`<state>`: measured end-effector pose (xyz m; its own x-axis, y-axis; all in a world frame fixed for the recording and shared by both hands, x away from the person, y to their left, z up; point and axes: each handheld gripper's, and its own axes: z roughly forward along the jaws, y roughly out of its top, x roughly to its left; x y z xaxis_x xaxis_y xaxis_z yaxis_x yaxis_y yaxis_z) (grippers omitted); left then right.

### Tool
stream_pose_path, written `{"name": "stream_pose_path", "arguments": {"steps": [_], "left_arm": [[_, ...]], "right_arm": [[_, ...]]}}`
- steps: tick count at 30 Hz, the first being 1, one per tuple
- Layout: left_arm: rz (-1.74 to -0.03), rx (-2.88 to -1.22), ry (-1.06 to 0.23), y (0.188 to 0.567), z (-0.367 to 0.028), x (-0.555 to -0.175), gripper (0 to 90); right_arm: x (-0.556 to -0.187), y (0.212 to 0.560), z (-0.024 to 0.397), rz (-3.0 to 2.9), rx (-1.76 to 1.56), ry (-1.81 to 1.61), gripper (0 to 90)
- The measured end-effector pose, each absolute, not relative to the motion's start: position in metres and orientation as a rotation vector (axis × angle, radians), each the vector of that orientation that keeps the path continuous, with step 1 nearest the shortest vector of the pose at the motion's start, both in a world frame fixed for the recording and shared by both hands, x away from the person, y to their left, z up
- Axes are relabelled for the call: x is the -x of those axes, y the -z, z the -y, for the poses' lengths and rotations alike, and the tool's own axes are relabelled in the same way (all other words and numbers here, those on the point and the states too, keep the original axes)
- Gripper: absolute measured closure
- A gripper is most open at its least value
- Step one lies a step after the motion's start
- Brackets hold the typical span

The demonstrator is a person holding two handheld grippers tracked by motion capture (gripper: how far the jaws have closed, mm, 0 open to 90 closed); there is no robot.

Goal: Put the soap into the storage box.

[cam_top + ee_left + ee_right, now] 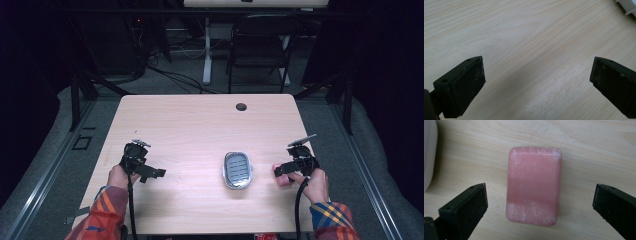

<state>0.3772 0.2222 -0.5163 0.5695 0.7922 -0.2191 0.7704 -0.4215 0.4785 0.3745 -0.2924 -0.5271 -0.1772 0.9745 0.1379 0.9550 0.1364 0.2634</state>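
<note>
The right gripper (540,202) hovers over a pink bar of soap (533,186) lying flat on the tabletop (190,125), its jaws spread wide with one on either side of the bar and neither touching it; in the high view the soap (278,170) sits just right of a grey soap dish (237,170) with a slatted insert, near but apart from it. The left gripper (536,82) rests well off to the left over bare wood, jaws likewise parted and holding nothing; a white corner of the dish (627,5) peeks in at the top right of its view. The step in hand looks like the approach to picking up the soap; the next move calls for lowering the jaws around the bar's long sides and closing squarely, since the bar may be slick, then carrying it left to the dish.
</note>
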Motion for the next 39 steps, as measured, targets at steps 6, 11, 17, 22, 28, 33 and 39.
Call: {"name": "stream_pose_path", "arguments": {"steps": [6, 11, 17, 22, 28, 33, 39], "left_arm": [[-1.243, -2.268, -0.052, 0.516, -0.223, -0.377, 0.0], [-1.245, -2.263, -0.051, 0.517, -0.223, -0.378, 0.0], [-1.244, -2.263, -0.048, 0.517, -0.223, -0.378, 0.0], [-1.241, -2.275, -0.048, 0.516, -0.221, -0.377, 0.0], [-1.242, -2.273, -0.048, 0.516, -0.221, -0.377, 0.0], [-1.244, -2.269, -0.045, 0.517, -0.221, -0.377, 0.0], [-1.247, -2.268, -0.044, 0.517, -0.222, -0.377, 0.0]], "right_arm": [[-0.381, 0.533, 0.288, -2.327, -1.997, -0.427, 2.4], [-0.382, 0.534, 0.285, -2.335, -2.011, -0.414, 14.4], [-0.383, 0.537, 0.286, -2.349, -2.015, -0.406, 17.1], [-0.384, 0.538, 0.284, -2.353, -2.01, -0.381, 20.3], [-0.384, 0.539, 0.281, -2.346, -1.977, -0.334, 24.6], [-0.387, 0.541, 0.276, -2.381, -1.936, -0.25, 28.4], [-0.388, 0.544, 0.272, -2.376, -1.934, -0.255, 35.6]]}}
